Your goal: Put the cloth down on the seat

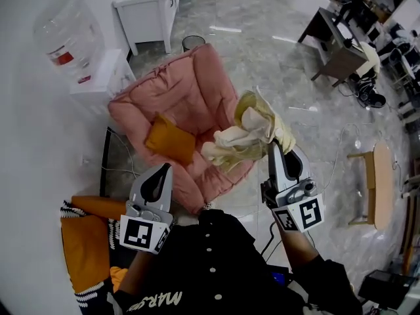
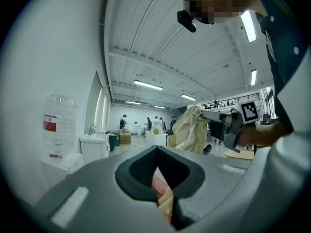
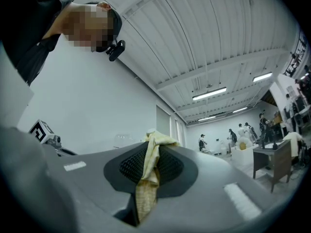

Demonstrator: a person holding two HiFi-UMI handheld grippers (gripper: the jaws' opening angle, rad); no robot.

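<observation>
cloth point(image 1: 246, 136) in right hand-held gripper point(image 1: 275, 151), over seat point(image 1: 190, 104)

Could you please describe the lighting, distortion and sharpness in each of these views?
Head view: strong fisheye curvature, dark corners, glare streaks on the floor. Left gripper view: black circular vignette, bright ceiling lights, the left gripper close and soft. Right gripper view: same vignette; the cloth in the right gripper reasonably sharp.

Cushion point(image 1: 169, 140) on seat point(image 1: 190, 97), cloth point(image 1: 246, 136) above its right edge (in right claw point(image 1: 273, 148)), bin point(image 1: 193, 42) behind
</observation>
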